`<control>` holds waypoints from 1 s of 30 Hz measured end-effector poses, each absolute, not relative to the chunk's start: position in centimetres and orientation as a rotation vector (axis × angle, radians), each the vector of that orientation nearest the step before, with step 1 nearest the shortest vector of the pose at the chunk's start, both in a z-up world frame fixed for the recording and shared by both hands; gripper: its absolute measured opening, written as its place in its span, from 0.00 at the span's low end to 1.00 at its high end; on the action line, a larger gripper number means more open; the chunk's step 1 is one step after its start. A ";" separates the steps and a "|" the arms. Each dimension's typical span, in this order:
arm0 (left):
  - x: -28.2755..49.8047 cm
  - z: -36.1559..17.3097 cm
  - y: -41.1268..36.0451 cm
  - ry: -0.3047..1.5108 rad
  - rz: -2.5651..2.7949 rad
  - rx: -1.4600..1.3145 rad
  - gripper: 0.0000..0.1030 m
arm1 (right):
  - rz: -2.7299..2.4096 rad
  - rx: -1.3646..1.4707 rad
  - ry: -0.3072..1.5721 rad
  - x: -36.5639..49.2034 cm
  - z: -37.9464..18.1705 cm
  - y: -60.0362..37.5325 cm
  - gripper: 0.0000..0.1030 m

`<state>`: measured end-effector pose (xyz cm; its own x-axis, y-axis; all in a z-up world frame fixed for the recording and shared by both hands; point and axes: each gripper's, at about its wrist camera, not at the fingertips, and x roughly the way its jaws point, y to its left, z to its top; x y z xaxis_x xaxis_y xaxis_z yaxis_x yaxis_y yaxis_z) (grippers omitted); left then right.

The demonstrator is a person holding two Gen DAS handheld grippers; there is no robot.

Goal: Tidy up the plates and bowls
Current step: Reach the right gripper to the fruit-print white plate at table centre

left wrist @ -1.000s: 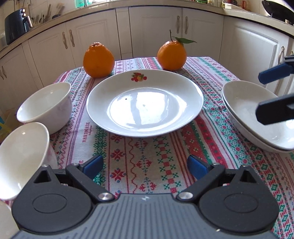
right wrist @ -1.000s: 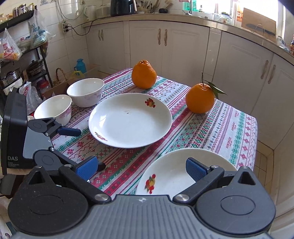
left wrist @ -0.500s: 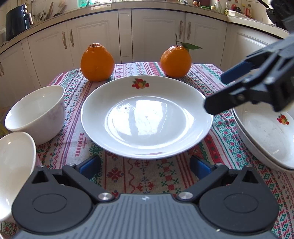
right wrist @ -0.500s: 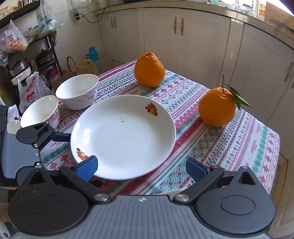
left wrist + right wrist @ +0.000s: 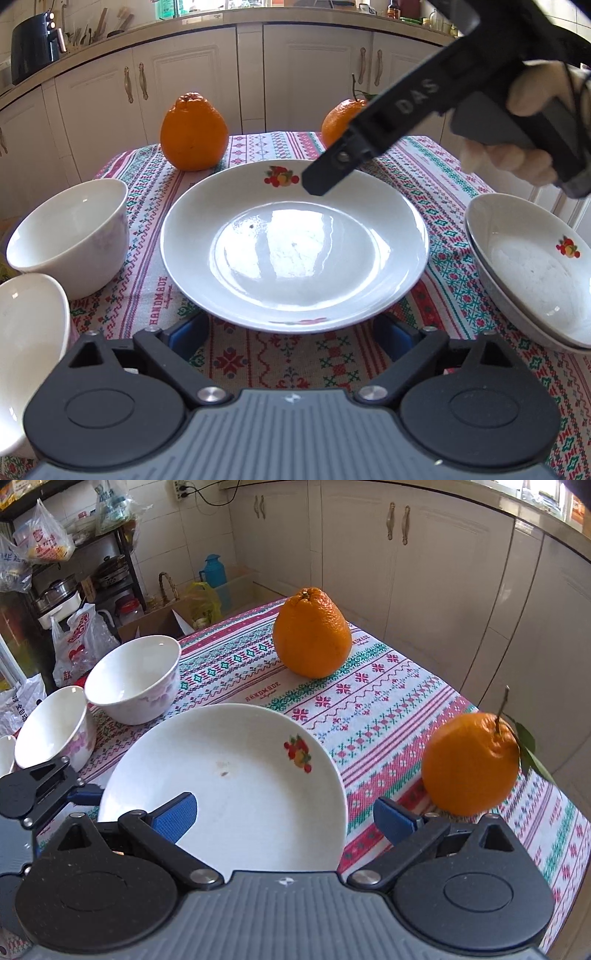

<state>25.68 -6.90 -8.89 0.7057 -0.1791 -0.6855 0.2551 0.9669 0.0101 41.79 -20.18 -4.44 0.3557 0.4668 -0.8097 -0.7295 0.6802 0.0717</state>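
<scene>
Left wrist view: large plate (image 5: 295, 243) alone mid-table on patterned cloth (image 5: 258, 354), near rim just ahead of left gripper (image 5: 291, 338). Jaws wide, just been narrowing, nothing clamped; the plate's rim hides the fingertips. Two stacked plates (image 5: 532, 273) at right: likely the pile begun. Two bowls (image 5: 70, 236) at left, side by side, not nested. Right gripper (image 5: 325, 181) reaching in over far rim, a hand (image 5: 517, 133) behind it.

Right wrist view: right gripper (image 5: 284, 818) spread wide astride plate (image 5: 236, 786) rim, pads clear of it, nothing held. Bowls (image 5: 135, 677) beyond, two oranges (image 5: 312, 631) untouched.

Judgement: early-middle. One plate left to stack, bowls still to nest.
</scene>
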 end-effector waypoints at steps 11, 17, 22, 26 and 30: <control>25.5 -8.8 -6.7 0.738 -0.249 0.104 0.83 | 0.888 -0.330 0.969 45.5 -6.0 -18.4 0.81; 25.4 -8.8 -6.7 0.736 -0.253 0.107 0.82 | 0.919 -0.304 0.996 46.7 -6.8 -18.1 0.67; 25.4 -8.7 -6.7 0.735 -0.255 0.107 0.81 | 0.942 -0.273 1.024 47.3 -7.4 -18.3 0.59; 25.4 -8.7 -6.8 0.733 -0.256 0.111 0.81 | 0.959 -0.235 1.033 47.6 -7.4 -18.7 0.58; 25.4 -8.6 -6.7 0.735 -0.261 0.114 0.81 | 0.970 -0.208 1.036 47.7 -7.3 -19.0 0.58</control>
